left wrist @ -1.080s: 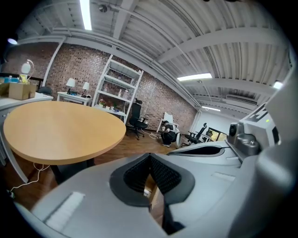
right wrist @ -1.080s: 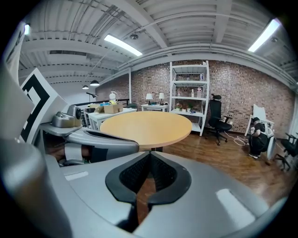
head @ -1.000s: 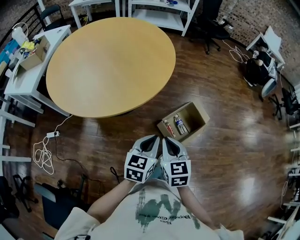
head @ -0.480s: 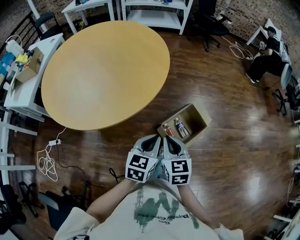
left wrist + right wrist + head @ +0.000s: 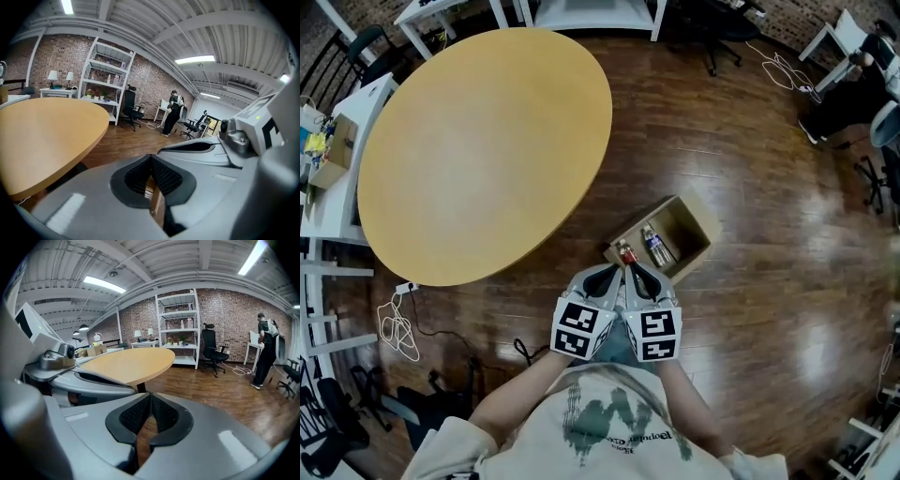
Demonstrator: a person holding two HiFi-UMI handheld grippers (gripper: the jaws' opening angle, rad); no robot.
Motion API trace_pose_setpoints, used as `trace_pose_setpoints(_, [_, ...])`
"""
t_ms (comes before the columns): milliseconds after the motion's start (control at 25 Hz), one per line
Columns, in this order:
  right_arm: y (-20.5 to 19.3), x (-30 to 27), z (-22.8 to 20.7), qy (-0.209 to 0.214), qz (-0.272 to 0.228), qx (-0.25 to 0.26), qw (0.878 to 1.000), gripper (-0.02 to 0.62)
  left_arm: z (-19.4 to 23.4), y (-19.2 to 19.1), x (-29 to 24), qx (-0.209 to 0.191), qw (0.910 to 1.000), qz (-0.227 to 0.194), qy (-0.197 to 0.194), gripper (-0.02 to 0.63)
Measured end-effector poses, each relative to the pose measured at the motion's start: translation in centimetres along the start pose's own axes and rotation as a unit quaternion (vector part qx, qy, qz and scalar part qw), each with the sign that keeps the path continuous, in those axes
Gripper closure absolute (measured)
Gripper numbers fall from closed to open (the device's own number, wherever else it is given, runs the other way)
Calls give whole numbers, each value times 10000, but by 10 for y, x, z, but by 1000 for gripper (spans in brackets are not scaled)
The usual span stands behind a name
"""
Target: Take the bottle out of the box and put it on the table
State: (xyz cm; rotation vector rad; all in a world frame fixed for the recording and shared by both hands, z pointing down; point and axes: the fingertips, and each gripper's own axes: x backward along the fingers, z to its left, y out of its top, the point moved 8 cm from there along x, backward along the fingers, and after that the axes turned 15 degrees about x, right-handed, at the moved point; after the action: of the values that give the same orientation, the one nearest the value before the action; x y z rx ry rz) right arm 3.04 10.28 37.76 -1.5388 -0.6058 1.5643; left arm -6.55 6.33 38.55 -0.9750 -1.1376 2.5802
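Note:
An open cardboard box (image 5: 698, 225) lies on the wooden floor with two bottles inside: one with a red label (image 5: 626, 253) and one with a blue label (image 5: 655, 246). My left gripper (image 5: 613, 272) and right gripper (image 5: 634, 271) are held side by side just short of the box's near corner. Both are shut with nothing between the jaws. The round wooden table (image 5: 478, 141) stands to the upper left; it fills the left of the left gripper view (image 5: 42, 131) and lies ahead in the right gripper view (image 5: 129, 363).
White shelving (image 5: 182, 329) and office chairs (image 5: 213, 352) stand along the brick wall. A person (image 5: 266, 350) stands at a desk far right. White desks (image 5: 328, 187) and a loose cable (image 5: 394, 328) are left of the table.
Both grippers, still shut and side by side, have moved forward towards the box; their tips now reach its near corner. The table and box have shifted in the head view.

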Motion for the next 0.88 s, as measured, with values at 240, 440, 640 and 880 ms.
trace_pose_setpoints(240, [-17,-45,-51,75,193,-286,9994,583,2,13,-69,156,9997,192,80,606])
trace_pose_setpoints(440, [-50,-81,-90,182,462,-549,9973,578,20,7,-119,330,9982,331,370,606])
trace_pose_setpoints(640, [-85,-127,-119,307,683,-650,9951,575,47,7,-162,579,9954,309,693,606])
trace_pose_setpoints(880, [-136,-182,-143,281,924,-940,9909,569,67,-16,-225,701,9943,398,703,606])
